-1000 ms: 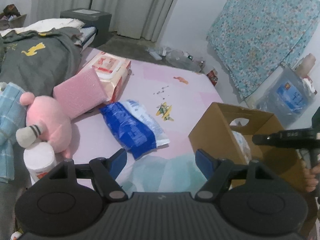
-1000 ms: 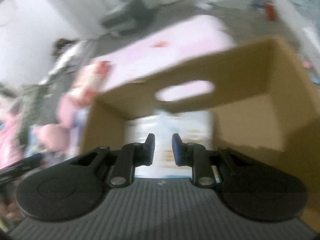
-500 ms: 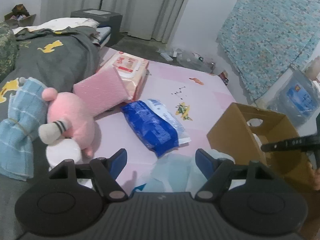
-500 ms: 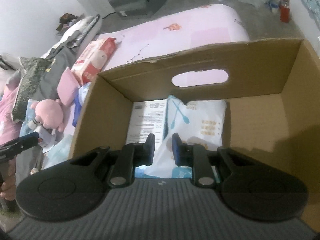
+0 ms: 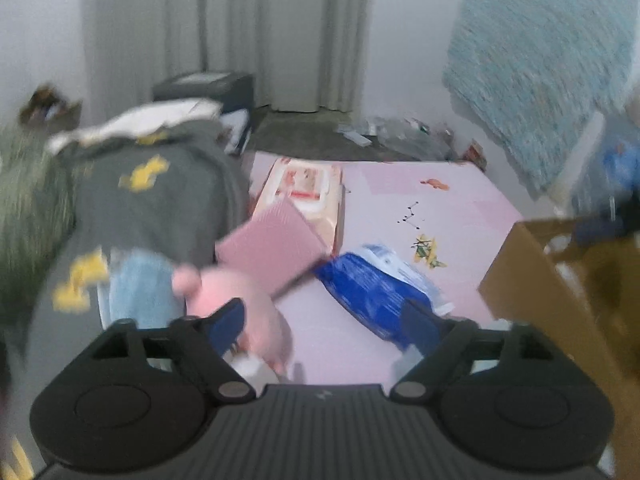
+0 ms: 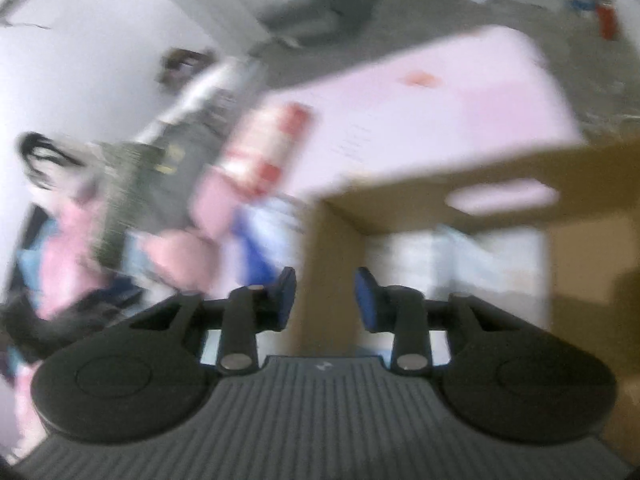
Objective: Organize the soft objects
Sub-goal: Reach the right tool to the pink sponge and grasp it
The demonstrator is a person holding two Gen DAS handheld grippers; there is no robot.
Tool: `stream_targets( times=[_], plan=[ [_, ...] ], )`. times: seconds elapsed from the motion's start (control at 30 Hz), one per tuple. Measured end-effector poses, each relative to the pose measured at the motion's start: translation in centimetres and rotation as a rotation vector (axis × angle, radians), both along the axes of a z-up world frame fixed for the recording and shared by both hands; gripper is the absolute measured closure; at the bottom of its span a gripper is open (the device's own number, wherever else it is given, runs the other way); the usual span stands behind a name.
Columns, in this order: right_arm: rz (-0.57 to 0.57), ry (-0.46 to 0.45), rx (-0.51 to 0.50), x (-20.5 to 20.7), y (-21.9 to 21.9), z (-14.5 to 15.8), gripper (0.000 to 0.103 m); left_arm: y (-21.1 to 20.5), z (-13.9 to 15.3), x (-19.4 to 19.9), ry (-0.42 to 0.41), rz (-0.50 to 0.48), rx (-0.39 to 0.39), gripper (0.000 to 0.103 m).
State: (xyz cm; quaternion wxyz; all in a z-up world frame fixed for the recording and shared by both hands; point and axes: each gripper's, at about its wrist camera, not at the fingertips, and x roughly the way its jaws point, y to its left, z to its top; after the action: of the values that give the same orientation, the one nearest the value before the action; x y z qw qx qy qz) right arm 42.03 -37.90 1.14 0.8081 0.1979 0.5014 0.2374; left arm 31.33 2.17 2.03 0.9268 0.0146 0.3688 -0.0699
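Both views are blurred by motion. My left gripper [image 5: 324, 322] hangs over the pink bed [image 5: 448, 208], its jaws opening wide with nothing held between them. Just ahead of it lie a pink plush toy [image 5: 236, 300], a pink sponge pad [image 5: 272, 252], a blue wipes pack [image 5: 372, 296] and a red-and-white wipes pack [image 5: 308, 188]. The cardboard box [image 5: 560, 288] stands at the right. My right gripper [image 6: 326, 294] hovers over the near left corner of the box [image 6: 580, 168], jaws opening and empty. White packs [image 6: 456, 264] lie inside the box.
A grey blanket with yellow prints [image 5: 132, 204] is heaped on the bed's left side, with a light-blue cloth [image 5: 140, 288] beside the plush. A dark cabinet [image 5: 208, 88] and curtains stand at the back. Floor clutter [image 5: 396, 132] lies beyond the bed.
Both grippers' jaws have spread wider. The left view has swung toward the plush and blue pack. The right gripper has pulled up and left, from inside the box to its corner.
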Motion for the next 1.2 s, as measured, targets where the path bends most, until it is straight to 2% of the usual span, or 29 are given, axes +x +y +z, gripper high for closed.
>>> stream_targets(
  times=[0.07, 0.17, 0.27, 0.43, 0.5, 0.67, 0.77, 0.9, 0.93, 0.97, 1.03, 1.07, 1.2],
  plan=[
    [0.015, 0.004, 0.1, 1.6, 2.6, 1.1, 0.05, -0.4, 0.1, 1.5, -0.015, -0.048, 0.086, 0.01],
    [0.047, 0.041, 0.181, 4.9, 8.3, 1.2, 0.042, -1.4, -0.5, 4.4, -0.007, -0.141, 0.208, 0.005],
    [0.079, 0.073, 0.142, 8.4, 13.6, -0.1, 0.039, -2.2, -1.6, 6.8, -0.015, -0.207, 0.306, 0.004],
    [0.147, 0.084, 0.007, 13.5, 21.7, -4.0, 0.038, -2.8, -4.4, 10.5, 0.023, -0.337, 0.396, 0.002],
    [0.165, 0.089, -0.027, 15.3, 23.9, -5.8, 0.035, -2.9, -5.7, 11.9, 0.053, -0.375, 0.42, 0.002],
    [0.194, 0.168, -0.036, 18.1, 26.7, -10.1, 0.03, -2.4, -8.8, 14.5, 0.114, -0.407, 0.482, 0.002],
    [0.214, 0.201, 0.012, 18.5, 27.3, -11.7, 0.031, -2.4, -9.7, 15.2, 0.135, -0.417, 0.486, 0.002],
    [0.248, 0.226, 0.031, 18.3, 28.4, -13.0, 0.032, -2.6, -9.5, 15.2, 0.112, -0.418, 0.472, 0.004],
    [0.25, 0.225, 0.026, 18.1, 28.5, -13.2, 0.037, -2.7, -9.6, 15.1, 0.108, -0.415, 0.482, 0.01],
    [0.252, 0.214, 0.01, 17.9, 28.7, -13.2, 0.046, -2.9, -9.8, 14.9, 0.107, -0.409, 0.501, 0.015],
    [0.259, 0.196, -0.012, 17.6, 28.8, -12.9, 0.055, -3.1, -10.2, 14.6, 0.093, -0.388, 0.543, 0.021],
    [0.259, 0.192, -0.01, 17.5, 28.8, -12.7, 0.061, -3.0, -10.1, 14.4, 0.086, -0.38, 0.543, 0.021],
    [0.27, 0.156, -0.013, 16.6, 28.8, -11.1, 0.069, -2.5, -8.7, 13.7, 0.053, -0.328, 0.495, 0.022]
  ],
)
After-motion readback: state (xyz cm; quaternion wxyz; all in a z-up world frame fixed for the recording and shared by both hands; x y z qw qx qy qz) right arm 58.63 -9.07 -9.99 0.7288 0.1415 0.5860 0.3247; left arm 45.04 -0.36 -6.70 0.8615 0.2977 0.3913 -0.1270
